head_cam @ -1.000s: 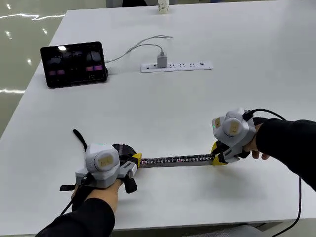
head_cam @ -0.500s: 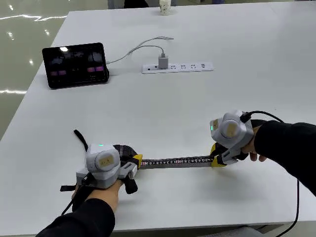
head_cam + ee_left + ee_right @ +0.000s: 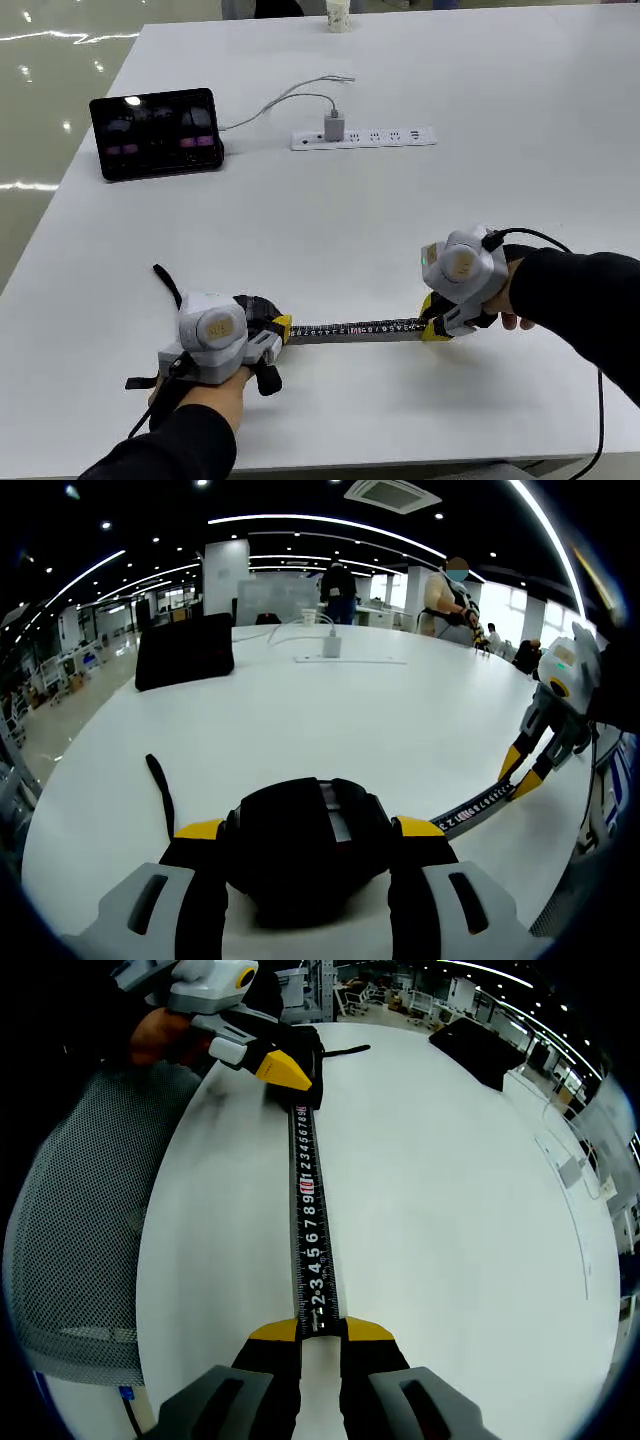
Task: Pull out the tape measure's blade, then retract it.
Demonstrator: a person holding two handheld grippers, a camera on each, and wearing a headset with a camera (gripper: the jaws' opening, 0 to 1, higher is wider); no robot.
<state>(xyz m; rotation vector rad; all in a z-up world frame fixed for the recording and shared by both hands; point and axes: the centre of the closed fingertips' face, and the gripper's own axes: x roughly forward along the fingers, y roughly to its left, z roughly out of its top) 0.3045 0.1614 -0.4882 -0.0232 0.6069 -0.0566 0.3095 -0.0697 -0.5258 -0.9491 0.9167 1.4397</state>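
Here the tape measure lies on the white table [image 3: 400,220], near its front edge. Its black case [image 3: 305,845] sits squeezed between the yellow-tipped fingers [image 3: 200,830] of the left gripper [image 3: 265,335], one finger pressed on each side of it. From the case the blade [image 3: 350,328] runs flat along the tabletop, away to the right, to the right gripper [image 3: 432,328]. That gripper's two fingers [image 3: 272,1331] are drawn narrow and pinch the blade's end between their tips.

In the right gripper view the blade's numerals can be read: 2 through 9, a red 10, then 1 through 9 again toward the case. I can make out no brand name on the case.

Counting: one tape measure, two grippers, and one black strap [image 3: 165,283] trailing from the case on the side opposite the blade. Well beyond the case and a little left stands one dark tablet [image 3: 156,132]. Beyond the case and to the right lies one white power strip [image 3: 365,138] with one charger [image 3: 334,126] plugged in. Far past the case, at the table's far edge, stands one cup [image 3: 339,14].
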